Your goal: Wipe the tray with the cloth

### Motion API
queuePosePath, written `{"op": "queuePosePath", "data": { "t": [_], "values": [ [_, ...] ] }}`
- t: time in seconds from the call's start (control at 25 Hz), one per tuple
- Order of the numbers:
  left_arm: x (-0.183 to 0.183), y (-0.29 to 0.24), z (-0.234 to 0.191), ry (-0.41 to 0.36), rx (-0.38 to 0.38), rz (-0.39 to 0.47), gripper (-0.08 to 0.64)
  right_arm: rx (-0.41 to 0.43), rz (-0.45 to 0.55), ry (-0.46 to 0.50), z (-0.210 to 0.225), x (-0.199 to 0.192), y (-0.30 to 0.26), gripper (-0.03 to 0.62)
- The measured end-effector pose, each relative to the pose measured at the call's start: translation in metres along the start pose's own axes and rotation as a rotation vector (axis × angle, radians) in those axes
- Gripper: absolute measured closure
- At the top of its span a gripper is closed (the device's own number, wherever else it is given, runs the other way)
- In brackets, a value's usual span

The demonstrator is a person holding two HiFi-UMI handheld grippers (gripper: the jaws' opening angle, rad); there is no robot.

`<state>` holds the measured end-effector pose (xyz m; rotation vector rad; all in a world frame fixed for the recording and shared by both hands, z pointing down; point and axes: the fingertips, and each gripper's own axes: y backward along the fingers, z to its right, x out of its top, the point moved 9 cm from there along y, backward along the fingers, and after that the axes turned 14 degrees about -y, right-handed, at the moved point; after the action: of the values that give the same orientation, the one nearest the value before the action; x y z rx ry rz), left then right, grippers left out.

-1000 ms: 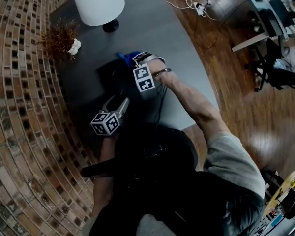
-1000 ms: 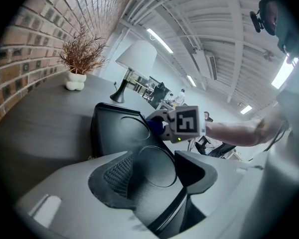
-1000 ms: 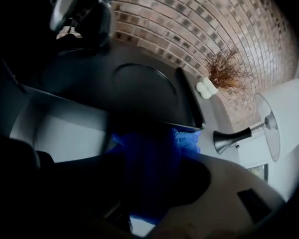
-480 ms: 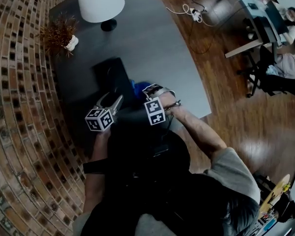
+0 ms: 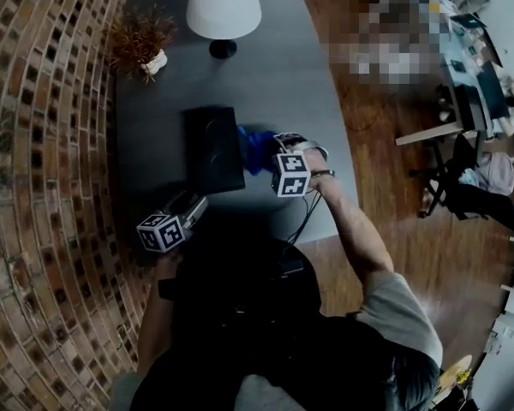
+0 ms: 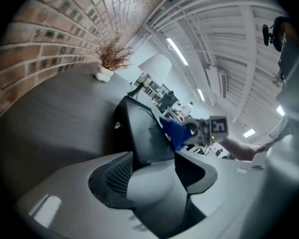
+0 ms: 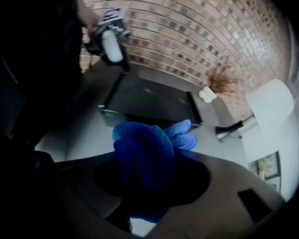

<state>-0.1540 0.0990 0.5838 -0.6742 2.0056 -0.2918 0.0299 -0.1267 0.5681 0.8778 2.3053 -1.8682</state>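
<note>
- Blue cloth (image 7: pixel 144 156) sits bunched in the right claw (image 7: pixel 152 167). The jaws are closed partway and clamp the wad, and two folds stick out past the tips.
- Left claw (image 6: pixel 153 159) has its jaws standing wide apart. The near end of the black tray (image 6: pixel 142 128) shows between them, and whether either pad touches it cannot be told.
- Seen from the head view, the cloth is just beside the tray's right edge, outside it, over the dark grey table (image 5: pixel 283 75). Whether it touches the tray's wall is unclear.
- Only the head view shows both claws at once. The left one is at the tray's near left corner and the right one is by the middle of its right side. A wooden floor (image 5: pixel 394 187) with desks lies beyond the table.
- Only the right gripper view shows the left claw from the front, pointing down at a corner of the tray with a hand behind it.
- Only the left gripper view shows a ceiling with strip lights (image 6: pixel 177 51).
- Flat on the table, the tray is a shallow dark box with low walls.
- Dried plant (image 5: pixel 141 39) stands in a small white pot (image 5: pixel 154 62) near the brick wall (image 5: pixel 43 161), with a white-shaded lamp (image 5: pixel 224 7) beside it.
</note>
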Motion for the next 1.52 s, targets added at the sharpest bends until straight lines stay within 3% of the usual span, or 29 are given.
{"op": "queuePosePath", "data": {
  "t": [0.16,0.28,0.4,0.52,0.68,0.8,1.0,1.12,1.28,1.52],
  "values": [
    [-0.024,0.017,0.000,0.122,-0.042,0.027,0.305,-0.232,-0.042,0.036,0.099,0.045,-0.019,0.422],
    [-0.030,-0.003,0.010,0.122,-0.136,-0.016,0.315,-0.269,-0.113,0.171,0.140,0.087,-0.058,0.422],
    [-0.037,-0.024,0.022,0.107,-0.176,-0.051,0.314,-0.226,-0.240,0.361,0.149,0.107,-0.099,0.422],
    [-0.034,-0.033,0.020,0.129,-0.162,-0.017,0.314,-0.140,-0.306,0.490,0.150,0.111,-0.114,0.425],
    [-0.033,-0.029,0.011,0.195,-0.155,0.022,0.311,-0.015,-0.326,0.621,0.144,0.108,-0.112,0.433],
    [-0.030,-0.024,0.003,0.212,-0.131,0.038,0.313,0.052,-0.363,0.639,0.138,0.093,-0.106,0.433],
    [-0.015,-0.015,-0.042,0.206,-0.009,0.076,0.301,0.144,-0.378,0.493,0.103,0.041,-0.077,0.433],
    [0.016,-0.017,-0.069,0.182,0.013,0.110,0.293,0.176,-0.309,0.268,0.062,0.008,-0.057,0.433],
    [0.045,-0.030,-0.095,0.108,0.025,0.074,0.285,0.169,-0.187,-0.087,0.003,-0.013,-0.039,0.431],
    [0.066,-0.036,-0.098,-0.011,0.026,-0.005,0.265,0.084,-0.159,-0.405,-0.062,-0.008,-0.031,0.430]
  ]
}}
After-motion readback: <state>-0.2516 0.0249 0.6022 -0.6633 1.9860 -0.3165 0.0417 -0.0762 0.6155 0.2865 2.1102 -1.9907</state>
